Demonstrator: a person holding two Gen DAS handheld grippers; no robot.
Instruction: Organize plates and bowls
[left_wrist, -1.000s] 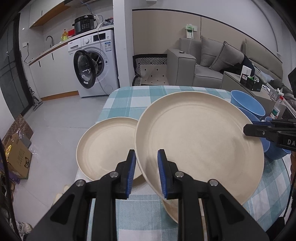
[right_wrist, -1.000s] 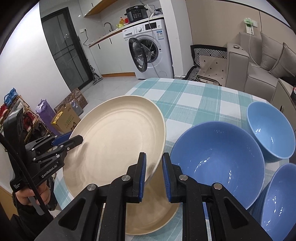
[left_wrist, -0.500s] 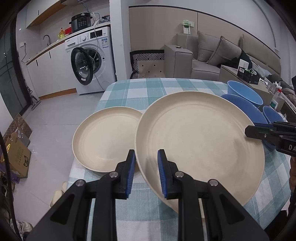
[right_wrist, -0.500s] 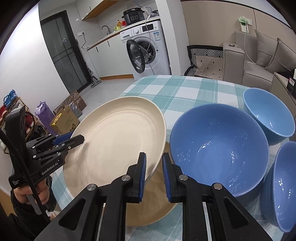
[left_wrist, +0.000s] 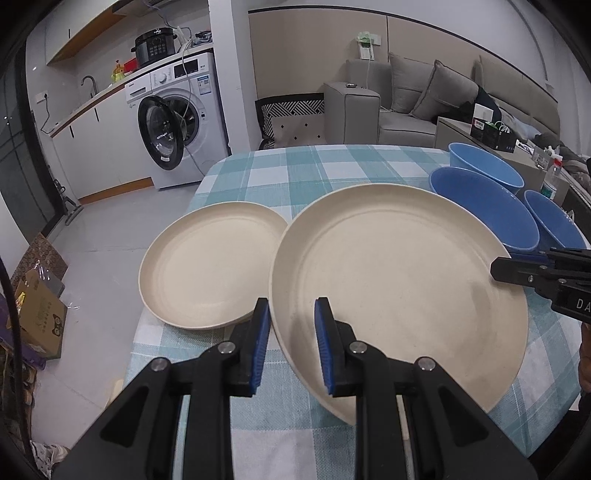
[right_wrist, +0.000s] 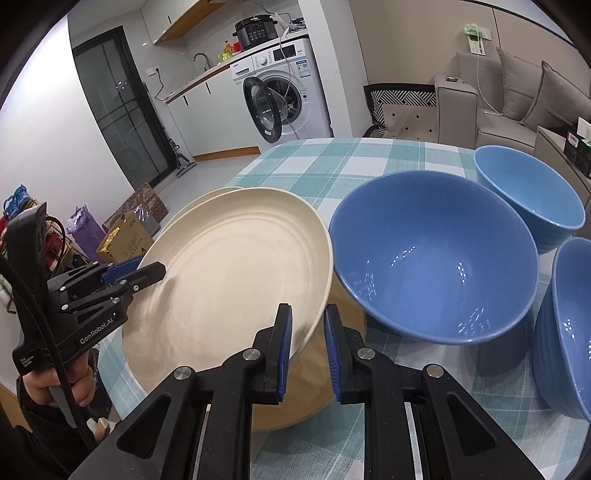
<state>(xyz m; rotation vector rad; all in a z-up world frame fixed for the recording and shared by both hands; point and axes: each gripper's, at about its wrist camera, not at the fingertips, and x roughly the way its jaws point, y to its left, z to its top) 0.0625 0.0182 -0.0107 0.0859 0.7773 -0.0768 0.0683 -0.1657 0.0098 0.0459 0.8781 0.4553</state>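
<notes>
Gripping cream plate (left_wrist: 399, 280) rim between pads – left gripper (left_wrist: 291, 347), right gripper (right_wrist: 308, 343) – both clamped narrow, opposite edges.

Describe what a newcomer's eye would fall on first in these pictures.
A big cream plate is held tilted above the checked tablecloth, gripped at opposite rims by the left gripper and right gripper. Three blue bowls sit to its right, and another cream plate to its left.
</notes>
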